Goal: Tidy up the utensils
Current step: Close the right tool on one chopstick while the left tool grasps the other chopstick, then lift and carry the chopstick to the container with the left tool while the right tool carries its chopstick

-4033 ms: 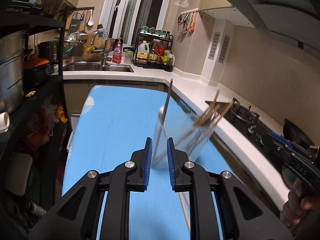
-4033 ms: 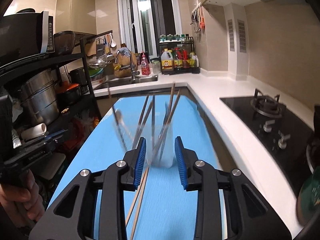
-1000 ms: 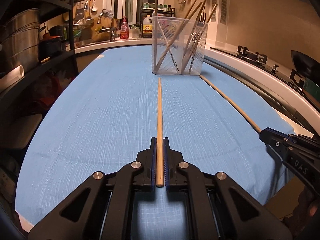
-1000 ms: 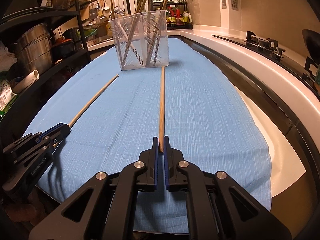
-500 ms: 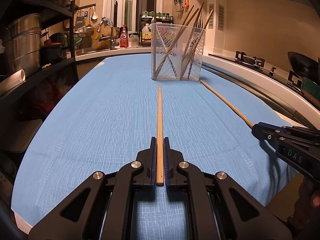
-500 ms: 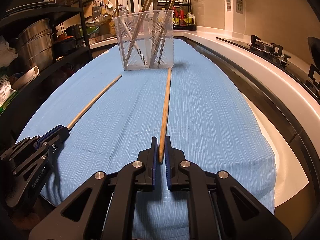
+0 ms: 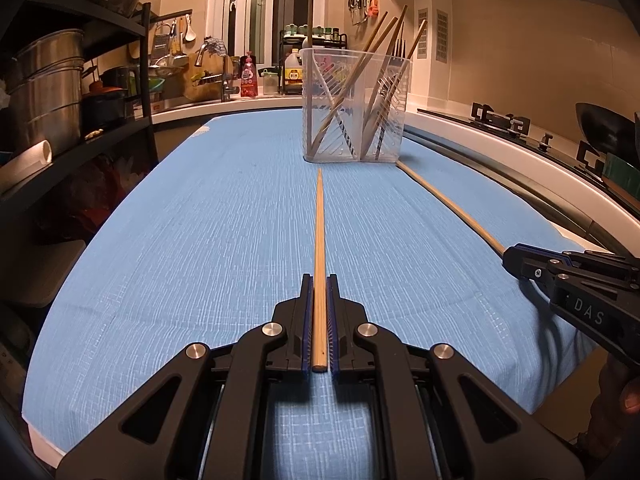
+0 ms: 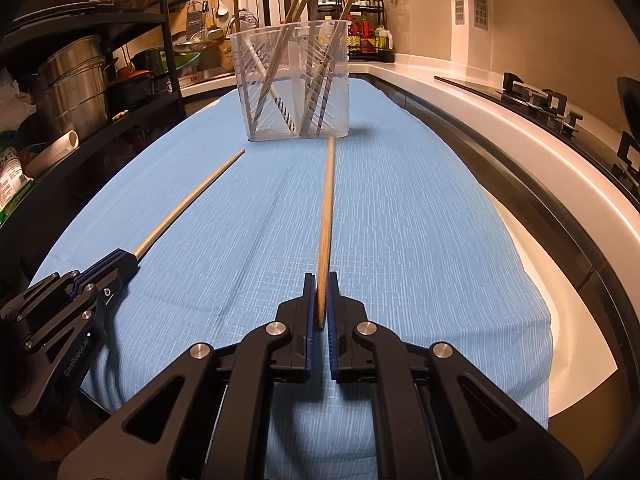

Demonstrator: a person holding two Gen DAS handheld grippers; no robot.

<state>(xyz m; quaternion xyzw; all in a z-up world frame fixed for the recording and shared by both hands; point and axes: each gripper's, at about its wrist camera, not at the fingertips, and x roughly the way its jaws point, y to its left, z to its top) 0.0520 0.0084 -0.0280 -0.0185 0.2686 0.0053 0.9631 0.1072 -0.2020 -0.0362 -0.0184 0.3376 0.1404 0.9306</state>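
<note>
A clear plastic utensil holder (image 7: 356, 104) stands at the far end of the blue cloth, holding several wooden chopsticks and forks; it also shows in the right wrist view (image 8: 294, 80). My left gripper (image 7: 320, 280) is shut on the near end of a wooden chopstick (image 7: 319, 232) that points at the holder. My right gripper (image 8: 321, 278) is shut on a second chopstick (image 8: 326, 208), tip raised toward the holder. Each gripper shows in the other view: the right one (image 7: 516, 258), the left one (image 8: 124, 260).
The blue cloth (image 7: 200, 220) covers a long board. A black shelf rack with steel pots (image 7: 48, 92) stands on the left. A white counter with a gas hob (image 7: 504, 120) runs along the right. Sink and bottles (image 7: 248, 76) lie beyond.
Both grippers have lifted slightly with their chopsticks. The right chopstick's tip has risen off the cloth and the holder looks a little nearer in both views.
</note>
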